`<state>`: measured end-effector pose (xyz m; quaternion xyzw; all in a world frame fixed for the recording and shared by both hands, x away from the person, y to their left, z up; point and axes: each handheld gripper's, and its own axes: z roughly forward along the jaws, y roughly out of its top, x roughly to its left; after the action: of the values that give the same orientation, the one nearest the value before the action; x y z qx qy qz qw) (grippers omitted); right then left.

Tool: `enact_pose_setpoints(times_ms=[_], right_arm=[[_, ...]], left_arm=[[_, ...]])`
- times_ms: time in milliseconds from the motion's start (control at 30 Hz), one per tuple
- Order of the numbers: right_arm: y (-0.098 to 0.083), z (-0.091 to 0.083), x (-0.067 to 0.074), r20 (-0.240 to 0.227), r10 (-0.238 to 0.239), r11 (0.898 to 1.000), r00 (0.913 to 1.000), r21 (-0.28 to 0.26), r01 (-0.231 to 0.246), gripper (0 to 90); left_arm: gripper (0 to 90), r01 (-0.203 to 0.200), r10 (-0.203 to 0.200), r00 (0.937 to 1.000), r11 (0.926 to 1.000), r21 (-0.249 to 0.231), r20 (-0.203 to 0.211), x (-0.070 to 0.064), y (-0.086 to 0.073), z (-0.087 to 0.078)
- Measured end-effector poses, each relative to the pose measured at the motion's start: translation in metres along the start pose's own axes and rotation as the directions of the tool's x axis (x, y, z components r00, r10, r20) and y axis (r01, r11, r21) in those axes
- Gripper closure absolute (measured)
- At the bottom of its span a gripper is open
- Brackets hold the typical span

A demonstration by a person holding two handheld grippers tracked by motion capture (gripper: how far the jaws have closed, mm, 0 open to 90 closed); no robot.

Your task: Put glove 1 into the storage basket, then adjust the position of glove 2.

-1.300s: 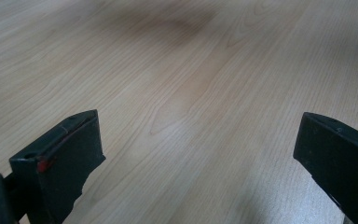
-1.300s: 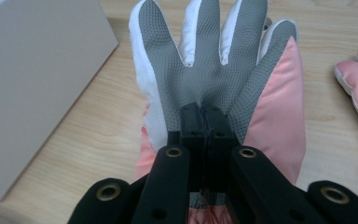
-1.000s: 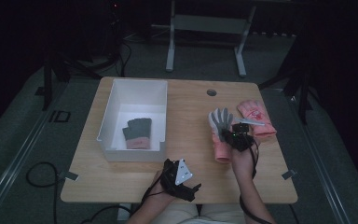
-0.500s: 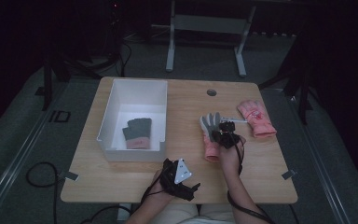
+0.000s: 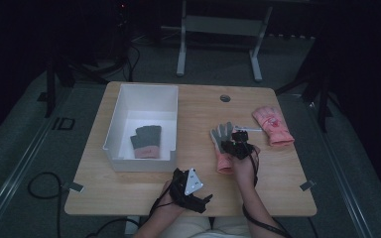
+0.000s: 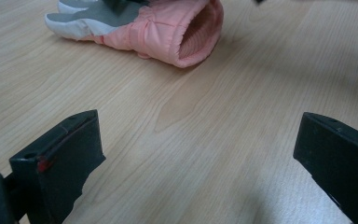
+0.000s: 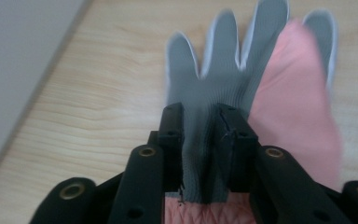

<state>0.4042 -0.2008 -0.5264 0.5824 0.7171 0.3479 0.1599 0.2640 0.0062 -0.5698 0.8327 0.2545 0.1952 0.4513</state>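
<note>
The grey-and-pink glove [image 5: 223, 147] lies flat on the surface [image 5: 144, 188] just right of the white bin [image 5: 124, 106], its long axis running away from the person, grey fingers pointing to the far edge and pink cuff toward the near one. The right gripper [image 5: 239, 145] sits right over its palm, and its jaws have just been opening, with a pinched ridge of grey palm fabric between them. The left gripper [image 5: 188, 186] rests near the front edge, jaws wide apart on nothing, the glove's cuff opening ahead of them. So the right hand is the nearer one. Count: three gloves, namely this one, a second grey-and-pink glove [image 5: 146, 141] inside the bin, and a pink mitten [image 5: 273, 125] well apart on the right; one bin.
</note>
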Motion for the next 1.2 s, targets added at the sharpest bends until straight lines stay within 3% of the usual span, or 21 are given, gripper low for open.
enact_pose_setpoints(times_ms=[167,233,300,400,467,533,600,633,767,900,1033,1200], right_arm=[[0.01,-0.031,-0.01,-0.046,-0.065,0.994,0.9968,-0.089,0.061,65.3],[0.013,-0.043,-0.017,-0.031,-0.118,0.987,0.9925,-0.111,0.114,63.5],[0.015,-0.053,-0.028,-0.016,-0.142,0.982,0.9898,-0.131,0.138,63.3],[0.019,-0.066,-0.055,0.009,-0.145,0.979,0.9894,-0.146,0.145,63.4],[0.021,-0.072,-0.071,0.044,-0.162,0.975,0.9858,-0.145,0.167,63.6],[0.023,-0.075,-0.089,0.049,-0.185,0.97,0.9816,-0.15,0.19,63.4],[0.024,-0.076,-0.095,0.059,-0.196,0.968,0.9788,-0.148,0.203,63.8],[0.024,-0.078,-0.114,0.077,-0.217,0.962,0.9731,-0.151,0.227,63.7],[0.025,-0.079,-0.145,0.112,-0.232,0.958,0.9663,-0.144,0.247,63.7],[0.034,-0.077,-0.171,0.135,-0.212,0.962,0.968,-0.144,0.23,63.8],[0.046,-0.069,-0.187,0.143,-0.2,0.968,0.9693,-0.122,0.218,63.4],[0.06,-0.053,-0.198,0.146,-0.201,0.971,0.9687,-0.098,0.216,58.0]], left_arm=[[0.9,0.0,0.0,1.0,1.0,0.003,0.005,0.001,-0.001,0.001],[0.9,0.002,-0.002,1.0,1.0,0.002,0.006,0.001,-0.001,0.001],[0.9,0.002,-0.002,1.0,1.0,-0.002,0.003,0.001,-0.001,0.001],[0.9,0.007,-0.007,1.0,1.0,0.001,0.0,0.0,-0.001,0.002],[0.9,0.009,-0.009,1.0,1.0,0.001,0.0,0.001,-0.001,0.002],[0.9,0.007,-0.007,1.0,1.0,0.003,-0.001,0.001,-0.001,0.002],[0.9,0.004,-0.004,1.0,1.0,0.002,0.002,0.001,0.0,0.002],[0.9,0.001,-0.001,1.0,1.0,0.001,0.0,0.0,0.0,0.002],[0.9,-0.008,0.008,0.9999,1.0,0.002,-0.009,0.001,0.0,0.003],[0.9,-0.007,0.007,0.9999,1.0,0.006,-0.008,0.0,-0.001,0.003],[0.9,-0.015,0.016,0.9999,0.9999,0.007,-0.004,-0.001,0.0,0.004],[0.9,-0.016,0.016,0.9999,0.9998,0.01,-0.002,-0.001,0.0,0.004]])
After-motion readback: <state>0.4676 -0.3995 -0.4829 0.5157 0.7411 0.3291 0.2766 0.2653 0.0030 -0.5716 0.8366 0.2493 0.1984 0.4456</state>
